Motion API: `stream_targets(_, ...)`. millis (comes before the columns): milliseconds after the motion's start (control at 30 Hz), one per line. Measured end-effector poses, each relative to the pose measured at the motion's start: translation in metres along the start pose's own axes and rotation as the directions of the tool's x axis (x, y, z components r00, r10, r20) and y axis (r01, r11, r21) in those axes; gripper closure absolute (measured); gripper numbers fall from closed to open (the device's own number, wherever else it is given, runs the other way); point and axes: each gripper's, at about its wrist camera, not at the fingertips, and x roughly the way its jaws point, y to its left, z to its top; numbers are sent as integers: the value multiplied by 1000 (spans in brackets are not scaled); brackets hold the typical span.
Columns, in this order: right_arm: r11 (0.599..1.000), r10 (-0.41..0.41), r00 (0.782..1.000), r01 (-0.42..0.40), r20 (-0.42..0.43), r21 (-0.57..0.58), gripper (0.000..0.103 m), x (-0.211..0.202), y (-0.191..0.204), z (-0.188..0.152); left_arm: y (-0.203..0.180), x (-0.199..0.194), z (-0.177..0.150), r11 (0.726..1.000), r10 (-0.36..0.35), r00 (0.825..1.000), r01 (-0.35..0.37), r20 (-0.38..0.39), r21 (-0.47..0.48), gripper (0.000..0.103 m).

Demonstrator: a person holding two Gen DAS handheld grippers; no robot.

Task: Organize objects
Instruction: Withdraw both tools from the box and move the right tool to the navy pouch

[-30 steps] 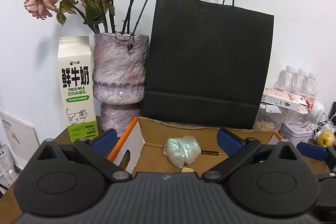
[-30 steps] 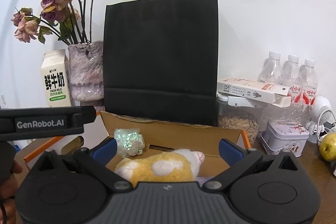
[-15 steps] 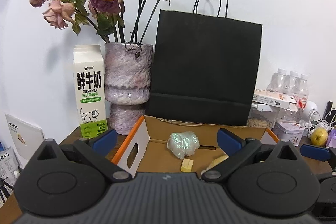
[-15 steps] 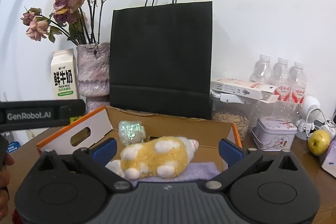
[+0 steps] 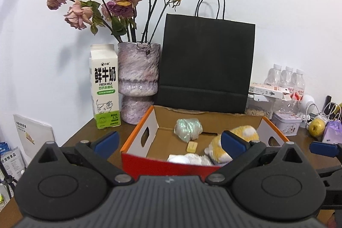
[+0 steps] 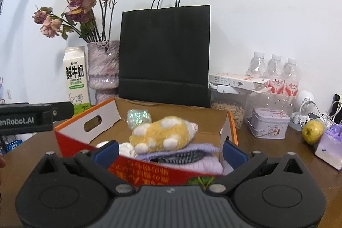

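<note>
An open cardboard box with red front and orange rim (image 5: pixel 136 138) (image 6: pixel 85 144) sits on the brown table. Inside lie a yellow and white plush toy (image 6: pixel 162 134) (image 5: pixel 215 146), an iridescent wrapped lump (image 5: pixel 188 128) (image 6: pixel 139 118), a small yellow block (image 5: pixel 192 146), a white soft item (image 5: pixel 188 158) and a folded lilac cloth (image 6: pixel 192 155). My left gripper (image 5: pixel 170 140) is open and empty, in front of the box. My right gripper (image 6: pixel 170 151) is open and empty, at the box's front wall. The left gripper's body (image 6: pixel 25 116) shows at the left of the right wrist view.
Behind the box stand a black paper bag (image 5: pixel 207 65), a pink vase of dried roses (image 5: pixel 139 72) and a milk carton (image 5: pixel 105 87). To the right are water bottles (image 6: pixel 275 72), a seed jar (image 6: pixel 230 108), a tin (image 6: pixel 269 123), a pear (image 6: pixel 313 131) and a small fan (image 6: pixel 303 104).
Both grippers have drawn back and up from the box, so its red front wall and more of its contents now show. Both stay open and empty.
</note>
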Motion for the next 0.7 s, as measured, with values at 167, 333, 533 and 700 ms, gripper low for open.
stream_targets(167, 1000, 2, 1000, -2, 11, -3, 0, -21, 4, -9, 5, -19, -9, 1000, 2, 1000, -2, 4, -6, 0)
stream_targets(333, 1000, 8, 1000, -8, 15, -9, 0, -40, 8, -18, 8, -37, -18, 1000, 3, 1000, -3, 11, 11, 0)
stream_targets(533, 1000, 14, 1000, -14, 10, -5, 0, -61, 8, -30, 17, -54, -30, 1000, 3, 1000, -3, 8, 29, 0)
stream_targets(700, 1000, 8, 1000, -8, -9, 5, 0, -74, 5, -40, 23, -68, -39, 999, -7, 1000, 7, -4, 37, 0)
